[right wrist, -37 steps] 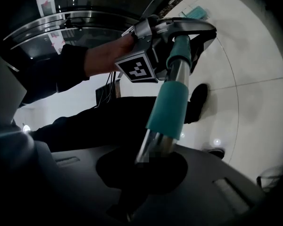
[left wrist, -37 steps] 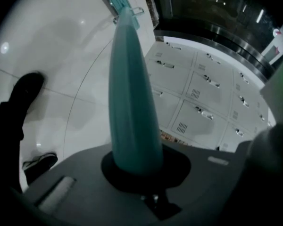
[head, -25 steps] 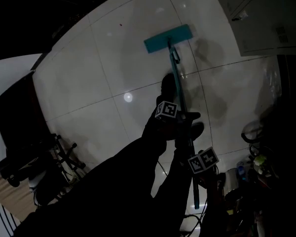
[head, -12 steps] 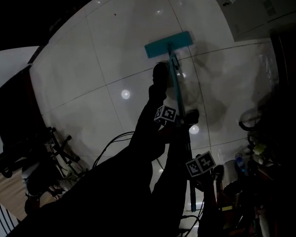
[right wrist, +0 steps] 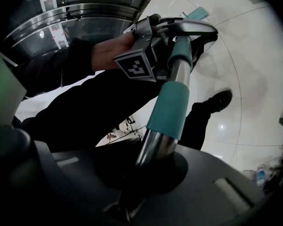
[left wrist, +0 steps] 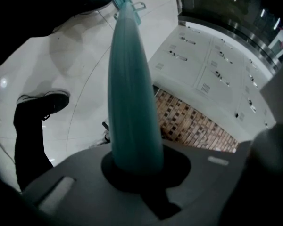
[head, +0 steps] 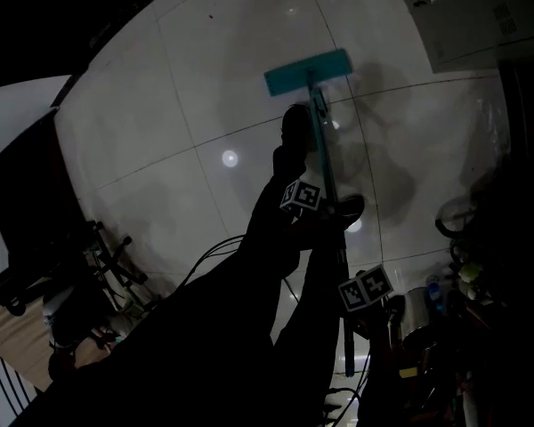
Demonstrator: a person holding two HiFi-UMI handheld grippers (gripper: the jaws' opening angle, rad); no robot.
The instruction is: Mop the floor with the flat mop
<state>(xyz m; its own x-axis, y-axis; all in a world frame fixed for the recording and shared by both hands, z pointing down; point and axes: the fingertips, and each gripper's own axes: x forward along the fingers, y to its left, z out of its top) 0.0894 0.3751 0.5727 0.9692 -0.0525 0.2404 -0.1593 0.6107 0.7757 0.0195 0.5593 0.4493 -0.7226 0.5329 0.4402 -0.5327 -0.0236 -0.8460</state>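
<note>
While both tools were clamped on it, the flat mop [head: 308, 70] lay with its teal head pressed flat on the white tiled floor [head: 196, 78], out ahead of our feet. Its handle [head: 324, 154] ran back from the head toward us, passing beside one dark shoe [head: 294, 124].

We had the left tool [left wrist: 137, 166] clenched around the teal stretch of the handle, its jaws wrapped tight on it, with the pole pointing away toward the mop head. Farther back, near the handle's upper end, we had the right tool [right wrist: 153, 171] grasping the bare metal section just below a teal sleeve. From that view we saw the left tool's marker cube [right wrist: 137, 66] up the pole, with a hand [right wrist: 108, 51] behind it.

White lockers [left wrist: 212, 65] stood off to the right of the mopped tiles.
</note>
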